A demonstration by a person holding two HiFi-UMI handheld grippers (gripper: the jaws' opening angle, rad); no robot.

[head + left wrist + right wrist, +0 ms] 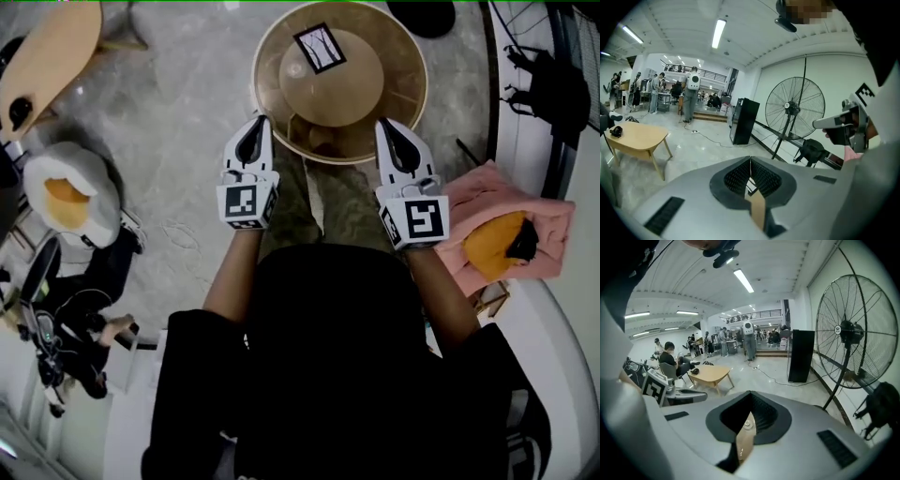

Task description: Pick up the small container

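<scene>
Both grippers are held side by side in front of the person, level and pointing away from the body. My left gripper [255, 127] [750, 160] is shut with nothing between its jaws. My right gripper [391, 131] [750, 394] is shut too and holds nothing. Their tips reach the near rim of a round wooden table [272, 56] that carries a square marker card [320, 47] on its raised middle. I cannot make out a small container in any view. Each gripper view looks out into the room, not down at the table.
A pink cloth with an orange thing [506, 234] lies at the right and an egg-shaped cushion [70, 197] at the left. A large standing fan [794, 108] [853, 329] and a black box [743, 121] stand ahead. A light wooden table [710, 375] and several people are further off.
</scene>
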